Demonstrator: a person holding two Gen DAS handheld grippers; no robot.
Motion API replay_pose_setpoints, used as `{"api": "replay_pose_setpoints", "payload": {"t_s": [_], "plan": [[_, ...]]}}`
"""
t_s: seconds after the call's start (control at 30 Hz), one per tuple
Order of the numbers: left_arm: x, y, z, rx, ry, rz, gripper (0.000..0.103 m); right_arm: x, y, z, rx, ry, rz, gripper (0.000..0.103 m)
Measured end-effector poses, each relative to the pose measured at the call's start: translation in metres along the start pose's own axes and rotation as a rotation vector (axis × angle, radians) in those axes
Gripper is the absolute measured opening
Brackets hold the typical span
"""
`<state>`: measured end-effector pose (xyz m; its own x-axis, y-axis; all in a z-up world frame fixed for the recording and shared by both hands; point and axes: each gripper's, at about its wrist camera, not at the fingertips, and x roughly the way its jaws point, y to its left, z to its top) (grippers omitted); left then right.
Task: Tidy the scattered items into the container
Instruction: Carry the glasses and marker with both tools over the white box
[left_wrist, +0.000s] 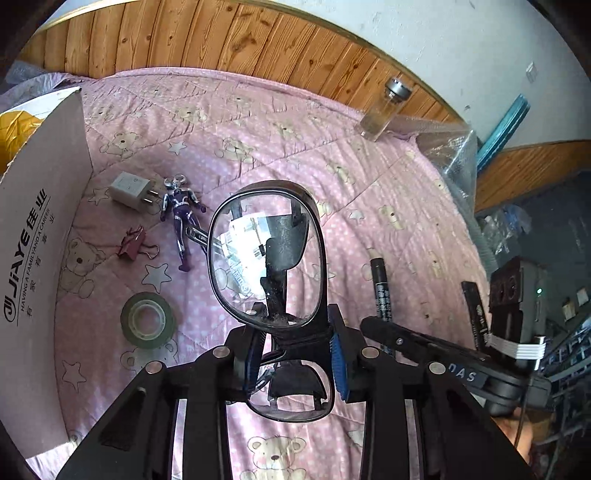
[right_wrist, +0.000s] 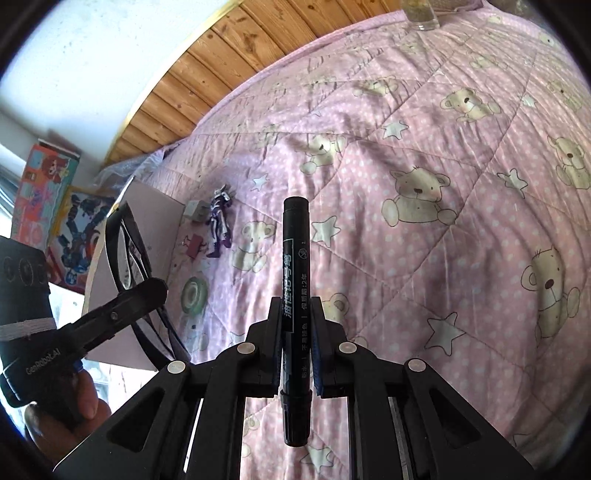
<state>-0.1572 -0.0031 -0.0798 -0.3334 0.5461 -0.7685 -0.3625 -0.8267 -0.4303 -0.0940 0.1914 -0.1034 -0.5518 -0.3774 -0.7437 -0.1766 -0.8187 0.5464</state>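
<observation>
Beside box (left_wrist: 40, 236), only left view shows glasses (left_wrist: 266, 258) lenses.

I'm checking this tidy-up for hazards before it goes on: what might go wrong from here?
1. The left gripper pinches the glasses at the bridge; they may twist or slip.
2. The marker juts from the right gripper and may snag the box wall.
</observation>
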Motion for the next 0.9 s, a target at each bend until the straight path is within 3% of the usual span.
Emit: {"api": "replay_pose_setpoints", "payload": {"t_s": [0.17,0.6,0.9], "plan": [[-0.019,0.002,-0.008,-0.01,-0.033,-0.038,0.033,-0.011,0.027,-0.013,-0.042,-0.01,-0.005,0.013],[-0.105,0.062,-0.06,-0.087,-0.122,-0.061,0.033,-0.016,0.115,-0.07,-0.188,0.025,-0.02,0.013],[-0.157,0.09,-0.073,-0.119,-0.209,-0.096,0.033,-0.016,0.177,-0.086,-0.292,0.029,-0.014,0.013]]}}
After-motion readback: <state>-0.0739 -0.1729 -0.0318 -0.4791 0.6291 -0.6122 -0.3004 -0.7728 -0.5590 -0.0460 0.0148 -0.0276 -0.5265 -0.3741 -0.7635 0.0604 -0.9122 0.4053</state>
